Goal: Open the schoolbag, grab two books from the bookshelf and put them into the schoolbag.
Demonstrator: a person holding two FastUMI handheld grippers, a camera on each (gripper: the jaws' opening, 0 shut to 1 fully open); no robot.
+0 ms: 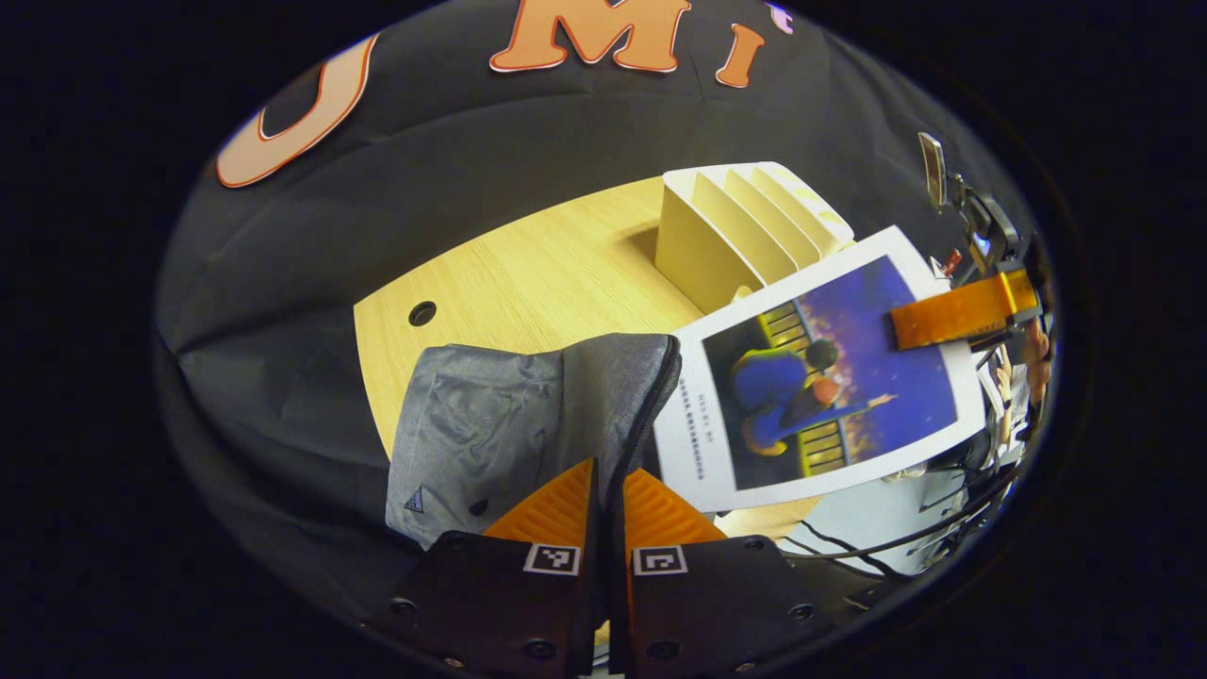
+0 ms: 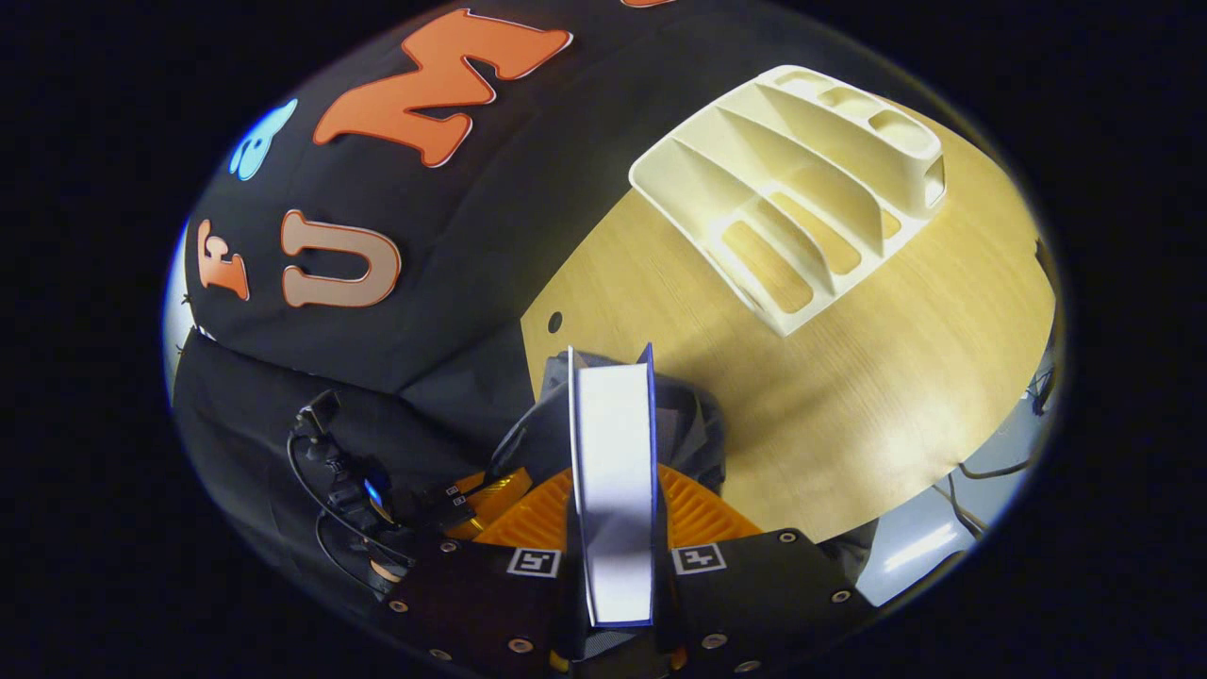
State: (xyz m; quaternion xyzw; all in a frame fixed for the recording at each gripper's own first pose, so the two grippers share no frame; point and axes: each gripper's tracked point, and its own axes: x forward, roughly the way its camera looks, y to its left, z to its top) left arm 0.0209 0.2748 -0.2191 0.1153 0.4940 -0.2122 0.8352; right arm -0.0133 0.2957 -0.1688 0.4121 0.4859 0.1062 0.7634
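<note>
On the desk (image 1: 528,283), pale wood against the black cloth wall, stands the grey bag (image 1: 490,424), near the corner with the round cable hole (image 1: 422,313). Its mouth gapes along the black zip (image 1: 655,405), on the side facing the shelf. Behind it and a little apart is the cream shelf (image 2: 801,179), a divided rack whose slots I can see straight into from the right gripper view.

Over the bag's open edge hangs a book (image 1: 820,372), white-bordered with a blue and purple picture on its cover, tilted, its lower corner just beside the zip. The right claw (image 2: 613,528) holds it: in the right gripper view the book runs edge-on between the two orange fingers (image 2: 702,514), which press on both covers, with the bag's opening directly beyond it. In the left gripper view, one of those fingers lies across the cover's far corner.

The left claw (image 1: 608,514) sits low at the bag's near side, its fingers drawn close with a narrow gap, pinching the grey fabric by the zip.
</note>
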